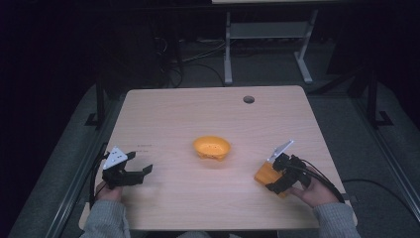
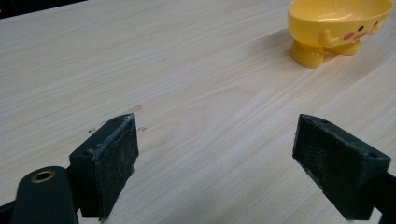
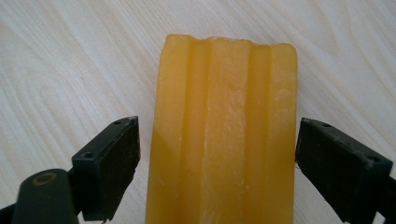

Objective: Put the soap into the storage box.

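A pale wood-grain table (image 1: pixel 198 203) is showing fine wavy streaks, while a bright yellow bowl (image 2: pixel 341 23) at its middle is wearing pink cheek dots; near the right edge, a translucent orange ridged block (image 3: pixel 224 135) is glowing between matte black jaws, a grey plate topping each gripper
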